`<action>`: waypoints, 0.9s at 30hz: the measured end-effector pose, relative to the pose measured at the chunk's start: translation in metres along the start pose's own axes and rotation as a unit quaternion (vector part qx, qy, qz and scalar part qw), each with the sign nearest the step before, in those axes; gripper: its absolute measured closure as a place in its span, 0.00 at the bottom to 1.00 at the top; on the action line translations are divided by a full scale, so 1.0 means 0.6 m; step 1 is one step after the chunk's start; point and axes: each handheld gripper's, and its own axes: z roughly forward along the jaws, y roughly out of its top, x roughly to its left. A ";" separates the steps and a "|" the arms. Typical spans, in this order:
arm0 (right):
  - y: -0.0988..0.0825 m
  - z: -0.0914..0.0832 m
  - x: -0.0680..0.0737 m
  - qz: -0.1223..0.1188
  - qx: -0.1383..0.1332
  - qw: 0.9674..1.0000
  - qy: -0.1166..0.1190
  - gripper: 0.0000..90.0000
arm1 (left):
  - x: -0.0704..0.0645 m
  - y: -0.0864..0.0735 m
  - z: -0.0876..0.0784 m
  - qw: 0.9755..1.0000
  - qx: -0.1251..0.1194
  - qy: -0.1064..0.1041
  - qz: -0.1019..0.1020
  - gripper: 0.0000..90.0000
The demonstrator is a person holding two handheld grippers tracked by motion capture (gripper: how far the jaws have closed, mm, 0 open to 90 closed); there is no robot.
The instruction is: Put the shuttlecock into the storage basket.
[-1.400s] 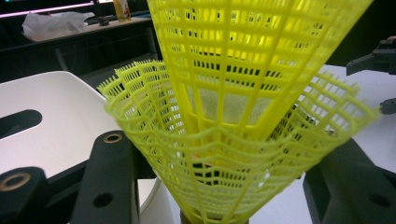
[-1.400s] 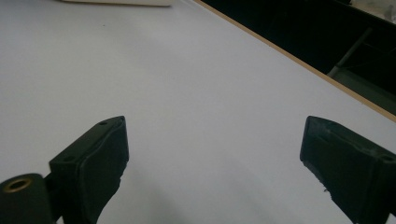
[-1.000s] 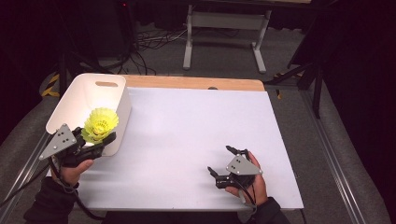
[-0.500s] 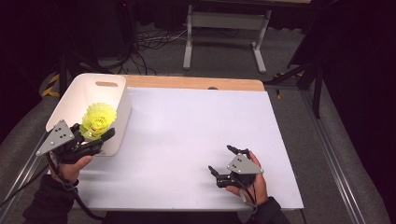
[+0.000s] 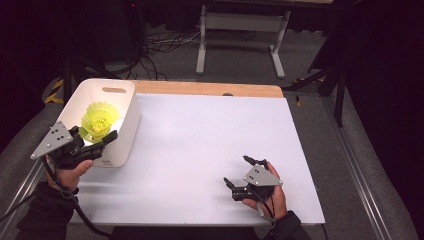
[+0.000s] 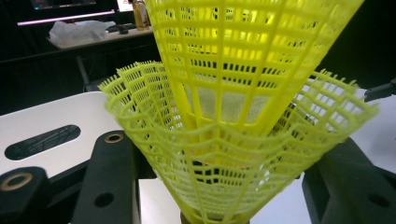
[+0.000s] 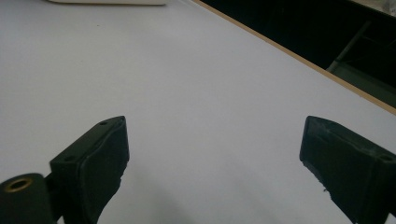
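Observation:
Two nested yellow mesh shuttlecocks (image 5: pixel 99 120) hang over the near end of the white bin (image 5: pixel 126 117) at the table's left. My left gripper (image 5: pixel 95 137) is shut on them, low on their cone. In the left gripper view the yellow shuttlecocks (image 6: pixel 219 116) stand upright between the two black jaws, with the bin's handle slot behind at the left. My right gripper (image 5: pixel 235 170) rests on the white sheet at the front right, open, with nothing between its fingers (image 7: pixel 100 154).
A white sheet (image 5: pixel 210 135) covers the tabletop, with a wooden strip (image 5: pixel 210 89) along its far edge. Beyond the table are dark floor, cables and a metal stand (image 5: pixel 240 30). A cable trails from the left hand past the table's front left corner.
The left gripper has carried the shuttlecocks a little farther in over the bin. The right gripper has stayed where it was.

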 end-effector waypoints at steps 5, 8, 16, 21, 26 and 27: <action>0.000 0.001 0.001 0.000 0.001 1.000 0.001 0.10 | 0.007 0.009 0.000 1.000 0.006 0.004 0.004 0.53; 0.000 0.001 0.001 0.000 0.001 1.000 0.001 0.10 | 0.009 0.013 0.000 1.000 0.006 0.006 0.004 0.53; -0.001 0.002 0.000 0.003 0.002 1.000 0.002 0.10 | 0.023 0.028 0.005 1.000 0.017 0.009 0.001 0.53; -0.002 0.003 0.000 0.003 0.004 1.000 0.003 0.10 | 0.032 0.040 0.009 1.000 0.018 0.013 0.001 0.53; -0.002 0.004 0.000 0.004 0.004 1.000 0.003 0.10 | 0.041 0.047 0.015 1.000 0.025 0.014 -0.002 0.53; -0.002 0.004 0.000 0.004 0.004 1.000 0.003 0.10 | 0.041 0.047 0.015 1.000 0.025 0.014 -0.002 0.53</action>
